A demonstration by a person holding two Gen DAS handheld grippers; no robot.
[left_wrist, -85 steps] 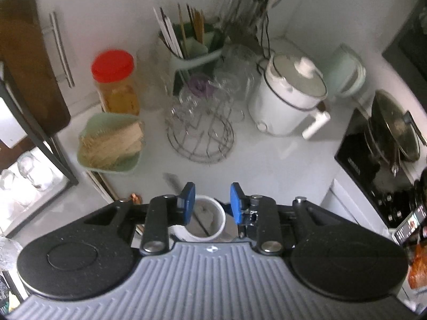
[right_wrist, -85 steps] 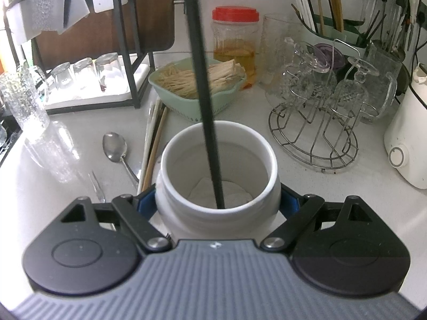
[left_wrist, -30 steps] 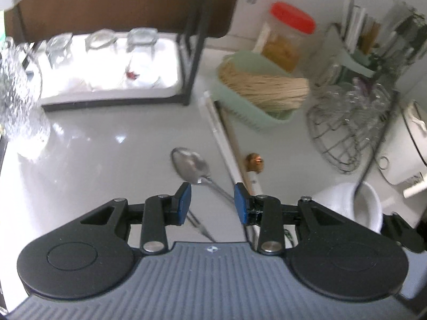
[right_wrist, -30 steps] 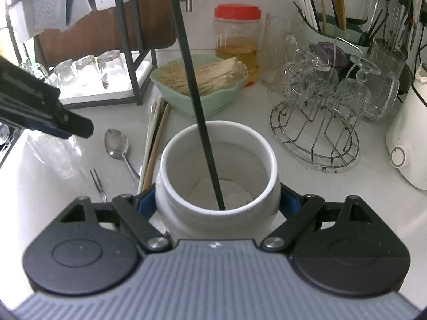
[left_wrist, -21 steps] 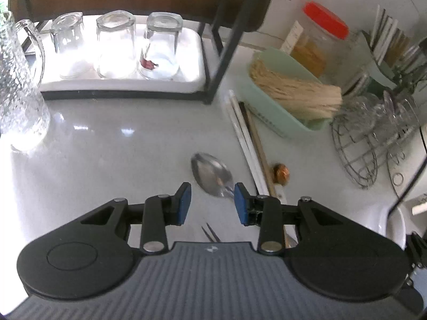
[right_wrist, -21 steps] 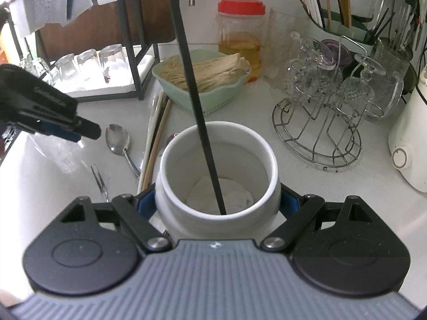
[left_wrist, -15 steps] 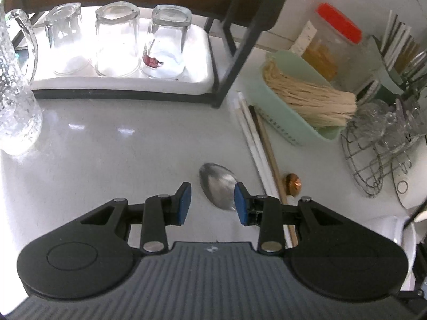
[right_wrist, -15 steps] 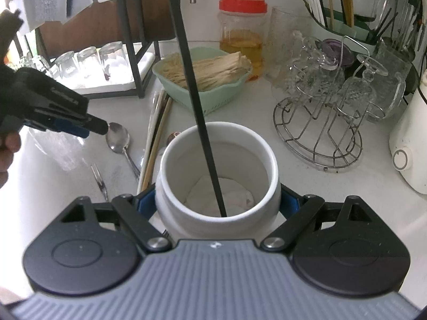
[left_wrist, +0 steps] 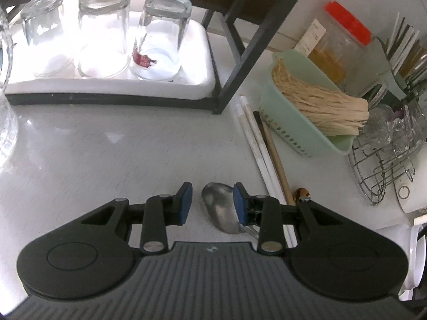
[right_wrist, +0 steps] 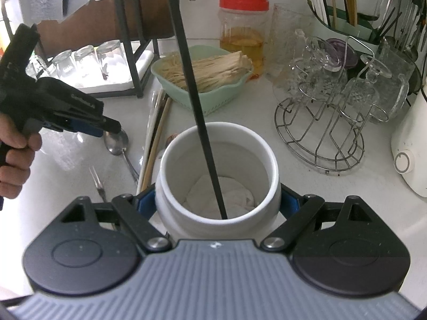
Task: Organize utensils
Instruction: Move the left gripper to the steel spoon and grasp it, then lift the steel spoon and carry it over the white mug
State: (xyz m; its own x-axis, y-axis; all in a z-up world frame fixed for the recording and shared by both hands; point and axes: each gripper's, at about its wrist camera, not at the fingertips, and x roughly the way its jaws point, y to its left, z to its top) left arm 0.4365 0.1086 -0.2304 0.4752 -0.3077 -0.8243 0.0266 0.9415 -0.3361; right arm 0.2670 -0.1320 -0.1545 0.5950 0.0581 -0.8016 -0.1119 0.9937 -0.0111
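L gripper [left_wrist: 210, 200] jaws open, straddling spoon [left_wrist: 221, 213] bowl, 9 o'clock of jar [right_wrist: 217, 170]. R gripper [right_wrist: 217, 202] clamped on jar w/ black stick [right_wrist: 197, 106] inside. Risk: flat bowl slips from pads; could skid into chopsticks [left_wrist: 256, 144] at 3 o'clock.

Table [left_wrist: 106, 146]: pale stone-like top, smooth, faintly speckled, soft sheen. Spoon [left_wrist: 220, 209]: polished metal, mirror-bright bowl. Small fork [right_wrist: 97, 181]: thin bright metal. Left tool [left_wrist: 210, 202]: matt black plastic arms, blue rubbery pads, shiny metal pivot pins. Right tool [right_wrist: 217, 204]: same matt black plastic, ribbed grey housing. White jar [right_wrist: 217, 144]: glazed ceramic, glossy, smooth; crumpled white paper or cloth inside, cannot tell which. Black rod [right_wrist: 194, 85]: matt, plain. Tumblers [left_wrist: 104, 32]: clear glass. Green basket [left_wrist: 307, 122]: smooth matt plastic, perforated wall. Stand [right_wrist: 320, 138]: bare metal wire. Long sticks [left_wrist: 276, 160]: pale wood and white plastic-like.
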